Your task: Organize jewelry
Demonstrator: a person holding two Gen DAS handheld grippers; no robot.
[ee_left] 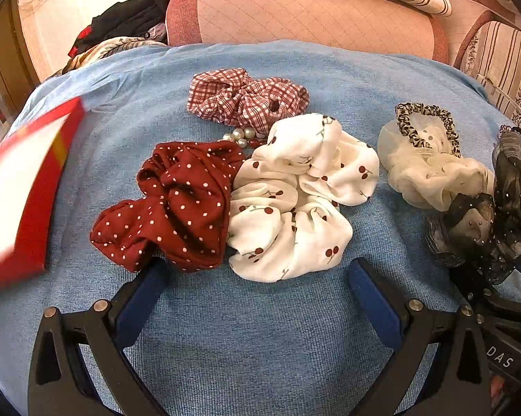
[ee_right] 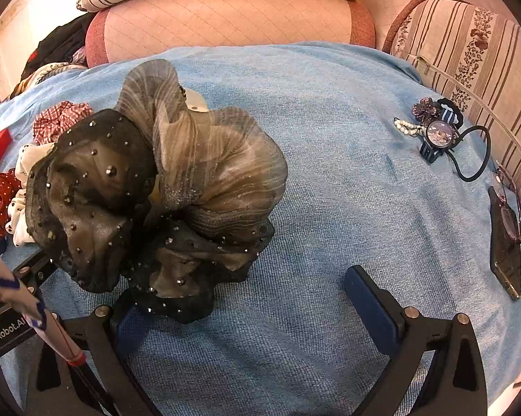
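Both grippers gape wide, holding nothing — the left gripper (ee_left: 257, 277) just short of the white cherry-print fabric scrunchie (ee_left: 295, 201). Right of that scrunchie, the sheer black studded scrunchie (ee_right: 156, 201) drapes the right gripper (ee_right: 246, 287)'s left finger — likely to snag.

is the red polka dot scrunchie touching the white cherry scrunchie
Touching. The left wrist view shows the red polka dot scrunchie pressed against the white cherry scrunchie along their shared edge, with no blue cloth visible between them.
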